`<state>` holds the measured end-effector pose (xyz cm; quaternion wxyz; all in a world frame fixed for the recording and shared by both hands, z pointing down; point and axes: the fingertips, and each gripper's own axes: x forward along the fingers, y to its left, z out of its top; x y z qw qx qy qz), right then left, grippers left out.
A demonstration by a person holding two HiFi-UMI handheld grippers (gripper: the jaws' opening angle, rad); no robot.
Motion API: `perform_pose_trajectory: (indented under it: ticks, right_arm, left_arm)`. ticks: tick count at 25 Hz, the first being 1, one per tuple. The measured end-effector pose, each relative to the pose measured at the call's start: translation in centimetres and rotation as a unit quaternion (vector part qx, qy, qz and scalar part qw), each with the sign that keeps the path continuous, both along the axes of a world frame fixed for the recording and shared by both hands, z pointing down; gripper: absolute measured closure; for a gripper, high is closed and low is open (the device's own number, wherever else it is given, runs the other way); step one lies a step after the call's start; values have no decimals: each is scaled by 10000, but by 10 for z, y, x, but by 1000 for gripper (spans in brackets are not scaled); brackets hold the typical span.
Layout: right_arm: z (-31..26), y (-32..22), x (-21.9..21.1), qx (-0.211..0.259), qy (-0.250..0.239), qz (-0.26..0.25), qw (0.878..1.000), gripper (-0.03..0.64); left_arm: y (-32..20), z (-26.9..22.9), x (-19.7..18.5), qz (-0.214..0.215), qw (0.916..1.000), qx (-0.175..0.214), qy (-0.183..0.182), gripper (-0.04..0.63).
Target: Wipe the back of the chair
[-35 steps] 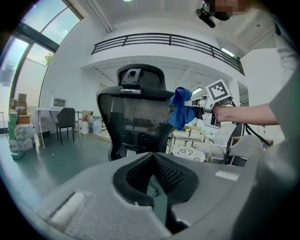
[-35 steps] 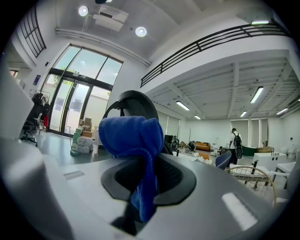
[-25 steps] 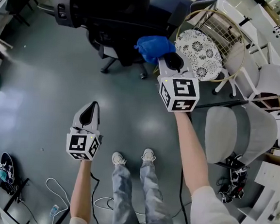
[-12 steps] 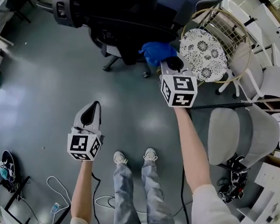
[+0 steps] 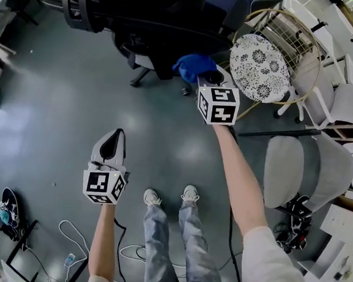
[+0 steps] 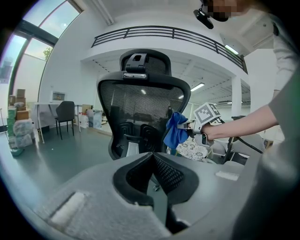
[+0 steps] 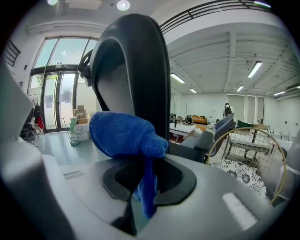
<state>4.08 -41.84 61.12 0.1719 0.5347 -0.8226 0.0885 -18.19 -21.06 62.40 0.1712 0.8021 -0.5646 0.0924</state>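
Chair back point(image 7: 140, 61): blue cloth point(image 7: 123, 133) against edge, clamped in right gripper point(image 7: 143, 161).

Lighting is bright and even. Daylight is admitted through tall windows point(image 7: 56, 89), supplemented by ceiling strip lights point(image 7: 255, 69). Broad, soft glare is seen on the grey floor point(image 5: 5, 128) at the head view's left, and shadows there are faint and diffuse. The black chair back point(image 7: 136, 70) is rendered nearly as a silhouette against the bright hall. The blue cloth point(image 7: 124, 133) is well exposed, with its texture resolved. Strong fisheye bending and black corner vignetting are seen in both gripper views.
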Motion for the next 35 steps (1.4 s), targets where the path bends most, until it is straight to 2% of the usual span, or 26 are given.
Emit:
perform_pose_trajectory:
  ticks: [8, 14, 21, 31, 35]
  right_arm:
    - [23, 1, -15, -185, 206, -163, 9995, 548]
    - [7, 32, -20, 16, 87, -210, 9997, 549]
    - [-60, 75, -46, 742, -75, -506, 9959, 548]
    - [-200, 89, -70, 1898, -438, -784, 9777, 548]
    - [-213, 85, -67, 1979, -456, -680, 9768, 548]
  left_arm:
    - [6, 4, -10, -45, 10000, -28, -16, 591]
    - [20, 5, -8, -53, 10000, -23, 42, 591]
    - [38, -5, -9, -69, 9999, 66, 71, 591]
    - [50, -21, -8, -120, 9997, 178, 91, 591]
    - [51, -26, -5, -142, 9996, 226, 107, 591]
